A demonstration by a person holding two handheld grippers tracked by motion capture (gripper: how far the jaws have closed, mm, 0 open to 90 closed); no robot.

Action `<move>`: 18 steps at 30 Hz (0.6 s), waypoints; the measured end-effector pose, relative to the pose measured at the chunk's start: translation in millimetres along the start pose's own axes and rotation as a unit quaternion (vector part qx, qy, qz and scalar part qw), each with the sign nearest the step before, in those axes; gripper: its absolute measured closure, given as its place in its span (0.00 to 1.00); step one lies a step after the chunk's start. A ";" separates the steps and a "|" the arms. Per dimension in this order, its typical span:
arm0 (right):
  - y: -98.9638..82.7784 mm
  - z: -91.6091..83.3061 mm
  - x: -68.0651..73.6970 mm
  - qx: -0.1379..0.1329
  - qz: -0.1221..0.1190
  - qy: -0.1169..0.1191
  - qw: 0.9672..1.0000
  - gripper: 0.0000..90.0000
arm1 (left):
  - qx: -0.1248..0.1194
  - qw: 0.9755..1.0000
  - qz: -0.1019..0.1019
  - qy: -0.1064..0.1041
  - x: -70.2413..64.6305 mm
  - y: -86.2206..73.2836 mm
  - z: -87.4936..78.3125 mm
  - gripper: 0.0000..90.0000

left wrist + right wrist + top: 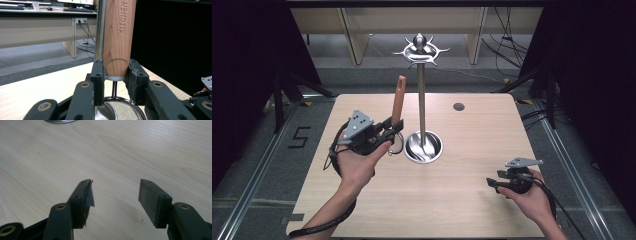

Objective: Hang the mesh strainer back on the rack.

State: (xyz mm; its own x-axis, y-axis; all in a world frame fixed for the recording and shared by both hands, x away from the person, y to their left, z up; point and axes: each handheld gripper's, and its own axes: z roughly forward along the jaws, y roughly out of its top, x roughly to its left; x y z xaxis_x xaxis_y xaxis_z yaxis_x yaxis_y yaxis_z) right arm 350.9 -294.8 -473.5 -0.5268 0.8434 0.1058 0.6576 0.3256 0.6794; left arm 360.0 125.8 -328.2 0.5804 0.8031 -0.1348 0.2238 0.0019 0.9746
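Near the desk's (pixel 472 200) centre, beside the hook stand (pixel 422 100): left gripper (pixel 389 131) fingers clamped on wooden-handled strainer (pixel 398 102), likely awaiting hanging; right gripper (pixel 493 183) fingers apart, idle.

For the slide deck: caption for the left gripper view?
Left claw shut on a strainer's wooden handle, upright beside the steel stand pole.

I count two tongs, left tongs (pixel 393 128) and right tongs (pixel 490 183), one wooden-handled strainer (pixel 398 107), one steel utensil stand (pixel 422 100), one counter (pixel 472 150).
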 end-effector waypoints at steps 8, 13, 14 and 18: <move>1.5 -1.5 1.9 0.011 0.012 0.001 1.000 0.50 | -0.004 1.000 0.005 0.004 1.4 5.1 -0.3 0.77; 0.2 0.4 1.1 -0.001 0.006 0.001 1.000 0.50 | -0.008 1.000 0.003 0.004 1.3 8.4 -0.5 0.77; 0.5 0.0 0.4 -0.001 0.001 0.000 1.000 0.50 | -0.008 1.000 0.004 0.004 1.2 9.2 -0.6 0.77; 0.7 -0.2 1.1 0.001 0.001 -0.001 1.000 0.50 | -0.014 1.000 0.005 0.005 0.9 13.2 -0.7 0.77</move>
State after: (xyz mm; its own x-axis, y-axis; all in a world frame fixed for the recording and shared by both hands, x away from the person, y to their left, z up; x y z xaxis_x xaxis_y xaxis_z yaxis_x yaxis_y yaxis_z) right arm 350.6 -293.8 -472.7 -0.5239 0.8451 0.1064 0.6598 0.3237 0.6782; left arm 362.9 127.0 -315.3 0.5747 0.8089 -0.1244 0.1966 0.0111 0.9804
